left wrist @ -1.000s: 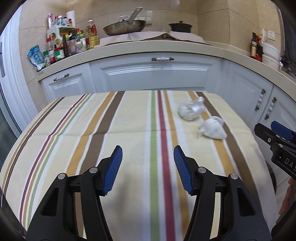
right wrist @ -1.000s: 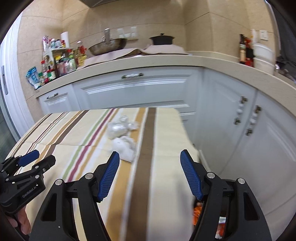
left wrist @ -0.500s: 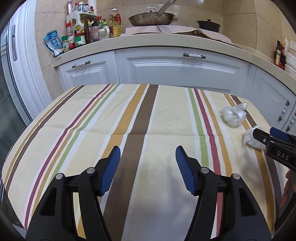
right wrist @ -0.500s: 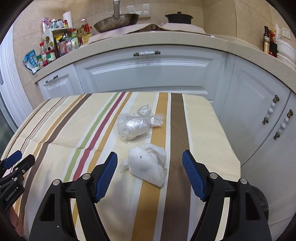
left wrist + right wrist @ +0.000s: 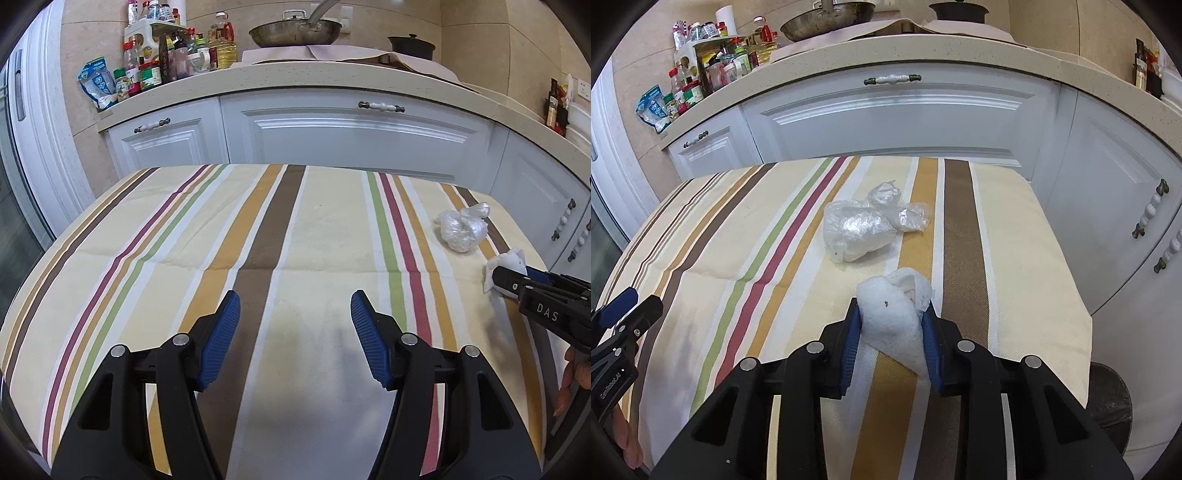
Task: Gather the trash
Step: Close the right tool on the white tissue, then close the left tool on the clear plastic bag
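Observation:
A crumpled white paper wad (image 5: 892, 314) lies on the striped tablecloth (image 5: 738, 236), and my right gripper (image 5: 891, 325) is shut on it. It also shows in the left wrist view (image 5: 506, 263), at the tip of the right gripper (image 5: 517, 286). A crumpled clear plastic bag (image 5: 864, 225) lies just beyond the wad, apart from it; it also shows in the left wrist view (image 5: 463, 230). My left gripper (image 5: 293, 317) is open and empty above the cloth's middle.
White kitchen cabinets (image 5: 354, 136) and a counter with bottles (image 5: 162, 62), a wok (image 5: 295, 31) and a pot (image 5: 412, 44) stand behind the table. A dark round bin (image 5: 1112, 402) sits below the table's right edge.
My right gripper moved forward over the paper wad and closed on it. My left gripper shifted slightly and stayed open.

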A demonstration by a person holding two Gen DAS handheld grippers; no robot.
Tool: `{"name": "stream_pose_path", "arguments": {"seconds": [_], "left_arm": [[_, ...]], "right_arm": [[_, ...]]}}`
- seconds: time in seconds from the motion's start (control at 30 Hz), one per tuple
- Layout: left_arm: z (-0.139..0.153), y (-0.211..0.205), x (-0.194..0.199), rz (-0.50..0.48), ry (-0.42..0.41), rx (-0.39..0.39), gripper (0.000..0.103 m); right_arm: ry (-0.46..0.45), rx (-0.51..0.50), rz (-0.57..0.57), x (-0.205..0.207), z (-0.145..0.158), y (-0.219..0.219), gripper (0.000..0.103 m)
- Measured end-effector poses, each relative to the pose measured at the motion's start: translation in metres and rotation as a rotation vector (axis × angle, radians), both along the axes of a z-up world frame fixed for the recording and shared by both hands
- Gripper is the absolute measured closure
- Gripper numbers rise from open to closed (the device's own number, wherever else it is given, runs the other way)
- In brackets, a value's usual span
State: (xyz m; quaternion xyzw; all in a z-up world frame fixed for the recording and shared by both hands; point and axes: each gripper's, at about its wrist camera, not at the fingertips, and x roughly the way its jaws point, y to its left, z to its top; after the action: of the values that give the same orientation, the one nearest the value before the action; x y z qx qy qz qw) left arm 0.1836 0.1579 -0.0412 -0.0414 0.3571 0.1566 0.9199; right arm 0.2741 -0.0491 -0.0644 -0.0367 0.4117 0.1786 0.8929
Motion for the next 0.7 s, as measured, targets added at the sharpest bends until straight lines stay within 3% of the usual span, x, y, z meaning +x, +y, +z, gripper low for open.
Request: {"name": "stream_pose_path", "arguments": {"seconds": [0.43, 0.7], "left_arm": [[0.011, -0.035, 0.028, -0.091, -0.002, -0.025, 0.042], [0.018, -0.069, 0.054, -0.148, -0.03, 0.027, 0.042]], "right_arm": [[-0.086, 0.018, -0.044, 0.009, 0.026, -0.036, 0.071], [-0.124, 0.035, -0.067, 0.019, 0.034, -0.056, 0.071]]}}
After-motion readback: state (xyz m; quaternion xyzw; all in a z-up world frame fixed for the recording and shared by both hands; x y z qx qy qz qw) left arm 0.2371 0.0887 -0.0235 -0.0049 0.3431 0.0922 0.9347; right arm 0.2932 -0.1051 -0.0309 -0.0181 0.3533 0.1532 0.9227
